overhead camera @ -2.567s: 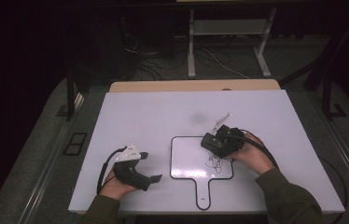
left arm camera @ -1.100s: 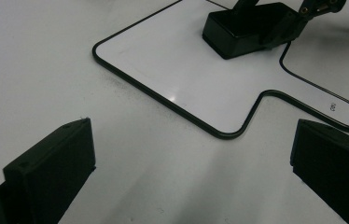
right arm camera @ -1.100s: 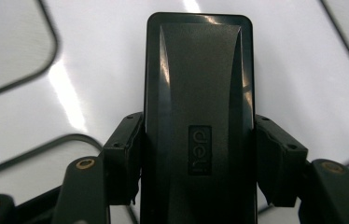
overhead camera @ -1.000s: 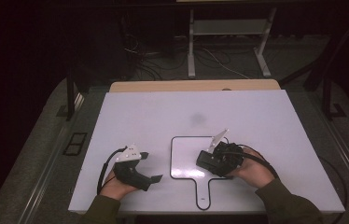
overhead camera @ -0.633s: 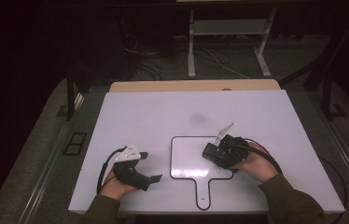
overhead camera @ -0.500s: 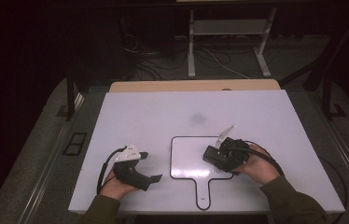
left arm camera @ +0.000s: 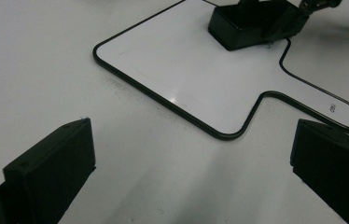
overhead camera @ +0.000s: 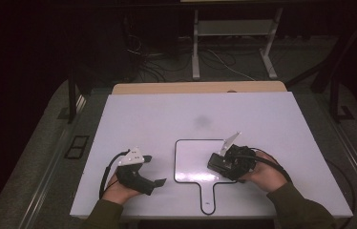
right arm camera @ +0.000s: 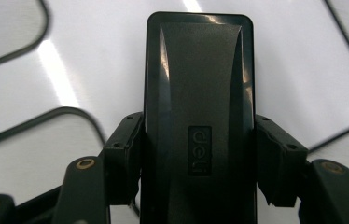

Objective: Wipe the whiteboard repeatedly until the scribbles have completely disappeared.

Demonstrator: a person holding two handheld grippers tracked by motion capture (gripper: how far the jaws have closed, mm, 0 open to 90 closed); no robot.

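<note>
my right gripper (right arm camera: 198, 158): squeezing a black eraser (right arm camera: 198, 93) from both sides | eraser: on the small whiteboard (overhead camera: 191, 155) | my left gripper (left arm camera: 191, 172): jaws wide apart, nothing inside, resting on the white table (overhead camera: 167, 114)

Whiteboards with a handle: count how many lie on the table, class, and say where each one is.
1. The small black-rimmed whiteboard lies flat near the table's front edge, handle toward the person, with the black eraser resting on its right part.

The far half of the tabletop (overhead camera: 205, 107) lies bare and passable. Nearer, only the flat whiteboard (overhead camera: 191, 157) and the black eraser (overhead camera: 220, 164) on it interrupt the path between the hands.
</note>
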